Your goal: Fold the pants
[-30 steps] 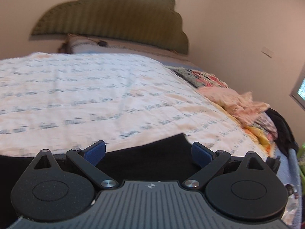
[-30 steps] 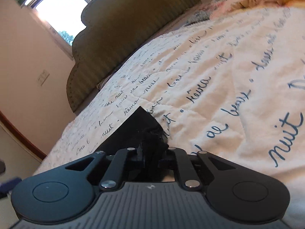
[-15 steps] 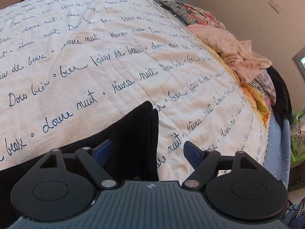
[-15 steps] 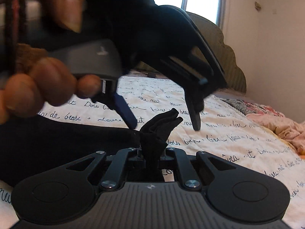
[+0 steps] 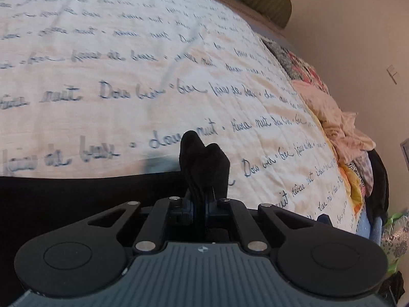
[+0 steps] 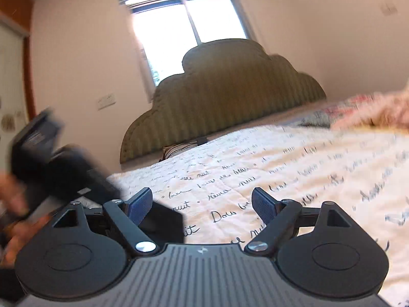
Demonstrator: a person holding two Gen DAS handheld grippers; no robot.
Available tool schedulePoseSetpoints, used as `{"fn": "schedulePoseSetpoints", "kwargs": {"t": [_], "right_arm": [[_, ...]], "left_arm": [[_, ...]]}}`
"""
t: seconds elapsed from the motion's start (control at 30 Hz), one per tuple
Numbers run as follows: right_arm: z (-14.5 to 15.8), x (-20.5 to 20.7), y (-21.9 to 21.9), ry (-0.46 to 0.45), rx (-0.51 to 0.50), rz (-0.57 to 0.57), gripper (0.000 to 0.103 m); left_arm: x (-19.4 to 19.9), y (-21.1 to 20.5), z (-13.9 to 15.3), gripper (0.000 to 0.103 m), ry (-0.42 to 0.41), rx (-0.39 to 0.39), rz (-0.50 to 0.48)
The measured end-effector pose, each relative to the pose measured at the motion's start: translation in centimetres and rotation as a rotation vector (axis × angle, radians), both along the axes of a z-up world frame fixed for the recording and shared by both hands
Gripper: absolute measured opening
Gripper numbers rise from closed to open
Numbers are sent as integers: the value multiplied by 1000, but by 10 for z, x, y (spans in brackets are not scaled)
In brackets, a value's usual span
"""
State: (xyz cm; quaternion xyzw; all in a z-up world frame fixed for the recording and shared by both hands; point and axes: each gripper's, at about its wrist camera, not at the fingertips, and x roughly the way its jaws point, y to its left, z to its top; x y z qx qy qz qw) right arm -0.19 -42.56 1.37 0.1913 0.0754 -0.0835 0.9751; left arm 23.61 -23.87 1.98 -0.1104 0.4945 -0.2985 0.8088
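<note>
The black pants (image 5: 64, 199) lie along the near edge of a cream bedspread (image 5: 153, 64) printed with blue script. My left gripper (image 5: 202, 204) is shut on a bunched corner of the pants (image 5: 204, 163), which sticks up in front of the jaws. In the right wrist view my right gripper (image 6: 202, 204) has its jaws opening, blue pads (image 6: 263, 204) wide apart with nothing between them. A black corner of the pants (image 6: 163, 220) lies just behind its left pad. The left gripper's body (image 6: 51, 158) and the hand holding it show blurred at the left.
A pile of pink, floral and dark clothes (image 5: 345, 133) lies along the bed's right side. An olive padded headboard (image 6: 225, 97) and a bright window (image 6: 186, 30) stand behind the bed. A dark cable (image 6: 184, 145) lies near the headboard.
My left gripper came down and shut on the pants corner that my right gripper was holding up. The right gripper let go, opened wide and swung away.
</note>
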Motion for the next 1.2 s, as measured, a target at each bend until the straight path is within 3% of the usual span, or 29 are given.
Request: {"fn": "schedulePoseSetpoints", "kwargs": {"t": [0.1,0.2,0.3,0.4,0.6,0.87,0.93,1.0,1.2], "right_arm": [[-4,3,-17,16,108,-22,85],[-7,7,-18,44,140,-30,86],[-8,13,-9,61,88,-19,85],[-6,19,5,76,5,3,85],[-8,20,16,102,-66,5,86],[-9,24,14,142,-61,-12,86],[-9,26,15,152,-67,-14,86],[-10,27,16,160,-69,-16,86],[-11,30,15,176,-73,-27,86]], "left_arm": [[-21,62,11,8,-76,-2,88],[-41,130,18,8,-153,44,176],[-45,193,5,8,-87,79,276],[-51,230,-11,8,-56,48,335],[-63,245,-27,9,-142,-73,343],[-65,264,-35,10,-123,-188,365],[-68,270,-45,15,-127,-219,379],[-73,271,-54,16,-165,-238,379],[-75,275,-56,17,-154,-276,387]]}}
